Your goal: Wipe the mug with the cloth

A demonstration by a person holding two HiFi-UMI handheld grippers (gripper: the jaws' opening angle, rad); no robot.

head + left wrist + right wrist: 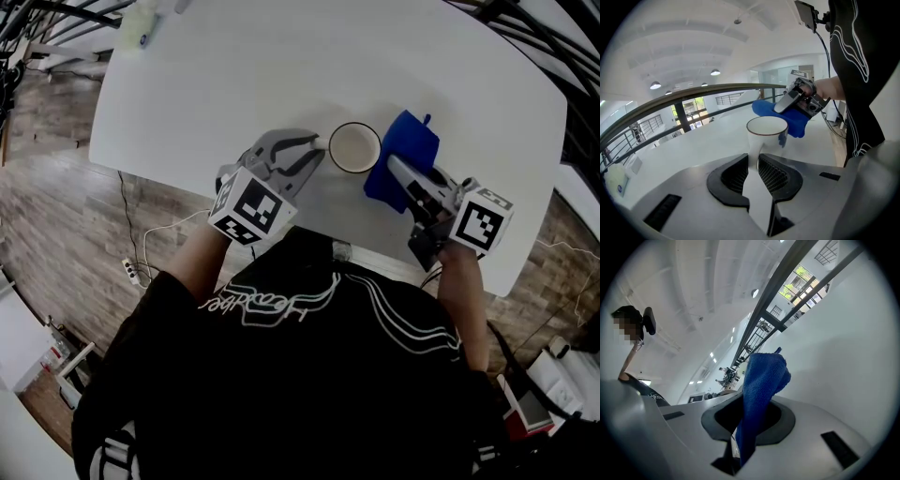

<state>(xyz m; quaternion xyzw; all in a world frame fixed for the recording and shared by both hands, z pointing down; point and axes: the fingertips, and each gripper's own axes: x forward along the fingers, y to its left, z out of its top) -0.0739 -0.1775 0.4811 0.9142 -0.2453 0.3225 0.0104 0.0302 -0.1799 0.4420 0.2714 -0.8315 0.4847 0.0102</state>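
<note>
A white mug (354,147) stands upright on the white table (281,66), near its front edge. My left gripper (317,147) comes in from the left and is shut on the mug's handle (753,154), which sits between the ribbed pads. In the left gripper view the mug (767,133) is straight ahead of the left gripper (753,165). A blue cloth (403,155) hangs bunched just right of the mug, beside its wall. My right gripper (396,171) is shut on it. In the right gripper view the cloth (761,380) rises from between the jaws of the right gripper (751,416) and hides the mug.
A pale bottle-like object (137,24) lies at the table's far left corner. The table's front edge runs just below both grippers, against the person's body. A power strip (132,273) and cables lie on the wooden floor to the left.
</note>
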